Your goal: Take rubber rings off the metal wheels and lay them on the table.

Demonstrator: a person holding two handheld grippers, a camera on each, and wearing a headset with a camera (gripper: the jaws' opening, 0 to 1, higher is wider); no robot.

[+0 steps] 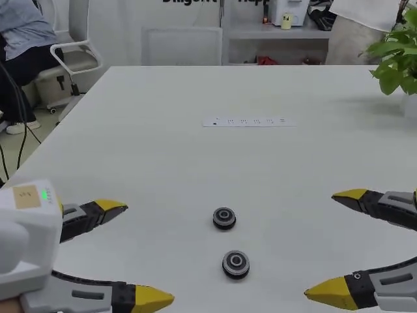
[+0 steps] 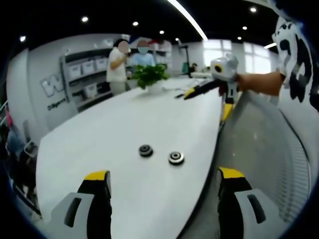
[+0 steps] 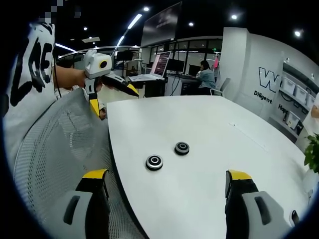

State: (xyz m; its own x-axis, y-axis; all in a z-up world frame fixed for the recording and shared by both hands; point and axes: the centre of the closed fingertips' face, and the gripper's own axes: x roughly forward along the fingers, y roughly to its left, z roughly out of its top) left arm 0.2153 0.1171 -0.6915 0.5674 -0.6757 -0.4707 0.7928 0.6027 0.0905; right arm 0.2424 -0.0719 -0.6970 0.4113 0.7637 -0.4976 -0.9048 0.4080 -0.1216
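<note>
Both sets of jaws gape wide with nothing in them. The left gripper (image 1: 146, 253) and right gripper (image 1: 322, 243) flank the near wheel (image 1: 235, 264), lying flat roughly midway between them (rubber ring (image 1: 225, 265) looks still on), so either could reach it. The second wheel (image 1: 224, 218) sits just beyond on the table (image 1: 195, 150).

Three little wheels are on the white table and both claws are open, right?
Only two small round black-ringed metal wheels lie on the white table, not three; the head view shows it. The left claw and right claw are open.
</note>
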